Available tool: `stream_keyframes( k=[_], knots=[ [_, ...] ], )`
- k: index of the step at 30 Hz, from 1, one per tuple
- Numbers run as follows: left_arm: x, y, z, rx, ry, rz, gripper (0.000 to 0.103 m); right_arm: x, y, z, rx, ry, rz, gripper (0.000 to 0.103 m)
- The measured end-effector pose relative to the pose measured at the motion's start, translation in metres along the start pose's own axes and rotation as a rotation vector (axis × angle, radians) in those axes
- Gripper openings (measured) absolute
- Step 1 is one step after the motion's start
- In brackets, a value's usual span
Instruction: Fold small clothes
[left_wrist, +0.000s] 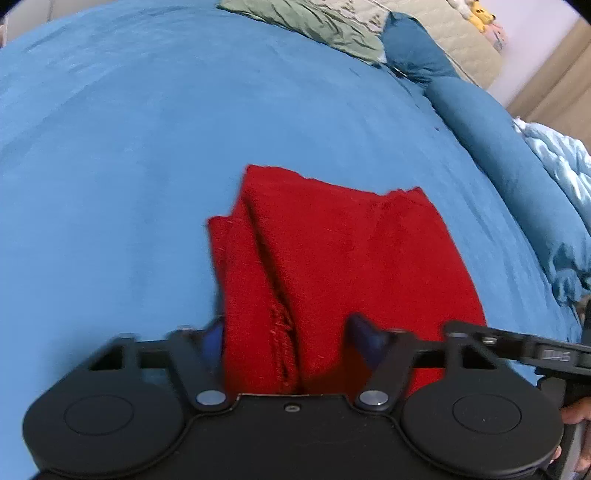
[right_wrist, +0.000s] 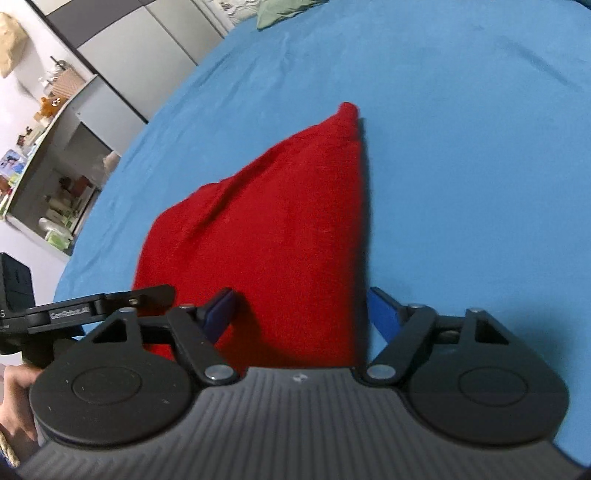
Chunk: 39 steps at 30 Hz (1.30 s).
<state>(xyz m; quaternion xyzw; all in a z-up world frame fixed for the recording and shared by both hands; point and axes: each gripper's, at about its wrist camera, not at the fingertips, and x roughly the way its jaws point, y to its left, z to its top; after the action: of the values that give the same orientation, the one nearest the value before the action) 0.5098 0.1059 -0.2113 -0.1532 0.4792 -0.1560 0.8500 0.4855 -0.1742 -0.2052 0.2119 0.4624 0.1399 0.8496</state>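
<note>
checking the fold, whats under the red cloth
The red cloth lies on the blue bedsheet, folded over its own layers. Anything else beneath it is covered.

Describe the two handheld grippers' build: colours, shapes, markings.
Both are black, with round discs, pivoting links on silver pins and blue fingertips. The left gripper has a smooth body; the right gripper has a ribbed grey one. A side bar carries white lettering.

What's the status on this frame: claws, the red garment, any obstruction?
Left claw open, straddling the near edge of the red garment. Right claw open, same edge. Garment folded on the blue bedsheet. Nothing in the way.
</note>
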Motion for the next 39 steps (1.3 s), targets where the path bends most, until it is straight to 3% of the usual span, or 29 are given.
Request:
stream_keyframes(
  k=[2, 3, 4, 6, 12, 19, 25, 28, 31, 33, 34, 35, 36, 37, 39],
  knots=[
    [0.002, -0.005, 0.002, 0.014, 0.004, 0.015, 0.041, 0.0, 0.009, -0.001, -0.044, -0.012, -0.02, 0.056],
    [-0.001, -0.008, 0.004, 0.019, 0.002, 0.014, 0.037, -0.002, 0.012, -0.001, -0.067, -0.021, -0.028, 0.044],
    [-0.003, -0.013, 0.005, 0.028, -0.004, 0.022, 0.03, -0.002, 0.017, 0.002, -0.078, -0.032, -0.035, 0.041],
    [-0.012, -0.023, 0.005, 0.058, -0.021, 0.025, 0.027, -0.013, 0.023, 0.005, -0.067, -0.056, -0.033, 0.038],
    [-0.062, -0.074, -0.011, 0.146, -0.058, -0.009, 0.026, -0.072, 0.044, 0.002, -0.124, -0.108, -0.012, 0.037],
    [-0.119, -0.142, -0.086, 0.221, -0.07, -0.069, 0.026, -0.176, 0.02, -0.049, -0.035, -0.116, 0.03, 0.038],
    [-0.09, -0.158, -0.165, 0.181, -0.019, -0.06, 0.026, -0.204, -0.023, -0.129, 0.002, -0.1, -0.016, 0.038],
    [-0.075, -0.164, -0.186, 0.186, 0.002, 0.017, 0.028, -0.194, -0.044, -0.159, -0.004, -0.083, -0.067, 0.04],
    [-0.08, -0.173, -0.187, 0.223, -0.015, 0.036, 0.031, -0.194, -0.058, -0.169, 0.059, -0.103, -0.034, 0.041],
    [-0.087, -0.176, -0.184, 0.248, -0.028, 0.07, 0.04, -0.201, -0.059, -0.169, 0.058, -0.113, -0.047, 0.052],
    [-0.091, -0.177, -0.184, 0.261, -0.039, 0.085, 0.056, -0.205, -0.057, -0.17, 0.043, -0.117, -0.068, 0.069],
    [-0.097, -0.174, -0.186, 0.272, -0.059, 0.095, 0.074, -0.21, -0.056, -0.17, 0.022, -0.119, -0.085, 0.079],
    [-0.103, -0.172, -0.189, 0.283, -0.086, 0.109, 0.081, -0.218, -0.053, -0.172, -0.004, -0.14, -0.11, 0.094],
    [-0.106, -0.171, -0.192, 0.292, -0.102, 0.123, 0.084, -0.222, -0.051, -0.176, -0.027, -0.16, -0.134, 0.103],
    [-0.105, -0.167, -0.2, 0.302, -0.107, 0.161, 0.084, -0.227, -0.045, -0.182, -0.081, -0.19, -0.197, 0.103]
  ],
)
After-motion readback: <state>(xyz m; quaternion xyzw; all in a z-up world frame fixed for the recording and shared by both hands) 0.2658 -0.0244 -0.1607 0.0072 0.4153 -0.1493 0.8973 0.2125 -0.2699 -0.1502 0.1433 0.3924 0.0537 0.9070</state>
